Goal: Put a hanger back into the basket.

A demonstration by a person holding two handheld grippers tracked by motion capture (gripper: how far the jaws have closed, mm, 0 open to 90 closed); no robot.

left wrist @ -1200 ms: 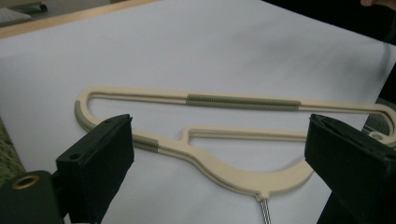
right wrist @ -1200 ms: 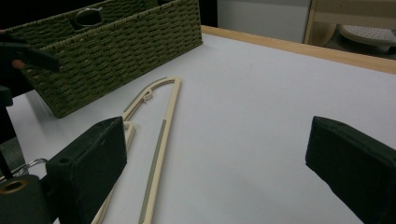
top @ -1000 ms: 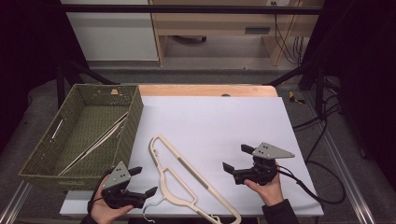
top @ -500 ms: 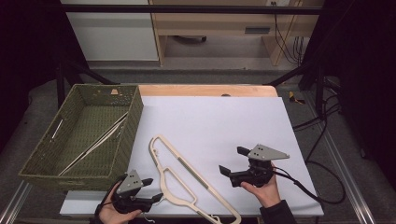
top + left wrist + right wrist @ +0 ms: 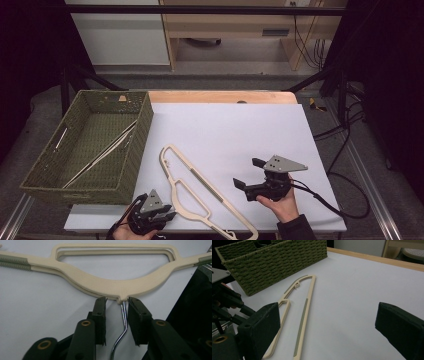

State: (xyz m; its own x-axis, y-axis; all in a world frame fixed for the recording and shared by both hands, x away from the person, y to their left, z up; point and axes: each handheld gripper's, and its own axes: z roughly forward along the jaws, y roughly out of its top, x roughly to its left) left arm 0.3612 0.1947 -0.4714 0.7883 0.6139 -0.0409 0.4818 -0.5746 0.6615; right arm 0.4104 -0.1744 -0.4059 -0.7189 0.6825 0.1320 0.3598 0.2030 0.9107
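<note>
Closing in on the metal hook of the cream hanger lying flat near the table's front edge, the left gripper has narrowed without pinching yet; next, squeeze and lift toward the basket, while the right gripper waits wide open

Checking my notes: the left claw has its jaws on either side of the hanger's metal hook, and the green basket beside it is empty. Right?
Not quite. The basket is not empty: the high view shows pale hangers lying in it. The left claw does straddle the metal hook of the hanger on the table.
</note>
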